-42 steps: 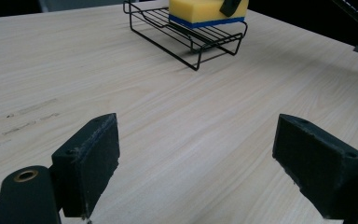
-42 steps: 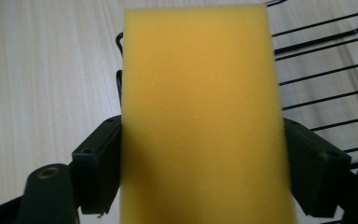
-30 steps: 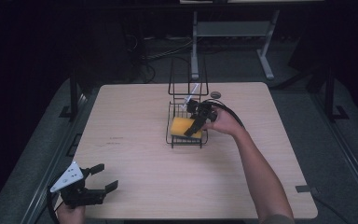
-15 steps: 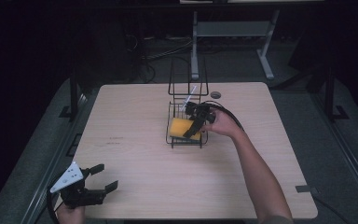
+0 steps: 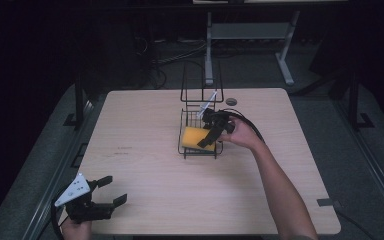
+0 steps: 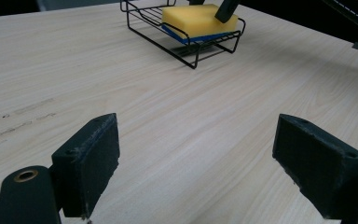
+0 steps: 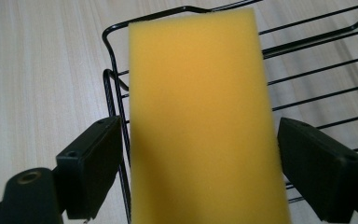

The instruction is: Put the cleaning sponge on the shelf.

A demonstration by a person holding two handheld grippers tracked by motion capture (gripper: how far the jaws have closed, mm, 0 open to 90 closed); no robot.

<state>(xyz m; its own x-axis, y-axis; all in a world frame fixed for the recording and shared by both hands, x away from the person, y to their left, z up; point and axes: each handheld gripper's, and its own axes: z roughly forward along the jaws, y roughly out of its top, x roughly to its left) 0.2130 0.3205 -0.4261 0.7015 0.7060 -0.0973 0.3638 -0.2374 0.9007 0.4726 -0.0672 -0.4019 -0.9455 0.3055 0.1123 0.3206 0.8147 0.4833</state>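
Observation:
A yellow sponge [image 5: 194, 136] with a blue underside lies in a black wire basket [image 5: 200, 155] near the middle of the wooden table. My right gripper [image 5: 209, 136] hangs over it, open, one jaw on each side of the sponge [image 7: 200, 93] with a small gap to each pad. Basket wires [image 7: 307, 70] run beneath the sponge. My left gripper [image 5: 114, 189] rests at the table's near left corner, open and holding nothing. From the left gripper view [image 6: 196, 158] the sponge [image 6: 198, 19] and the basket [image 6: 186, 49] sit far ahead, with a jaw of the other gripper touching the sponge's top.
A tall wire frame [image 5: 201, 85] rises from the back of the basket, with a white stick [image 5: 209, 102] leaning there. A small dark round disc [image 5: 231, 101] sits near the far edge. A grey metal stand [image 5: 250, 30] is behind the table.
The right gripper has tipped down a little over the basket, and the sponge lies slightly further left. The left gripper has stayed where it was.

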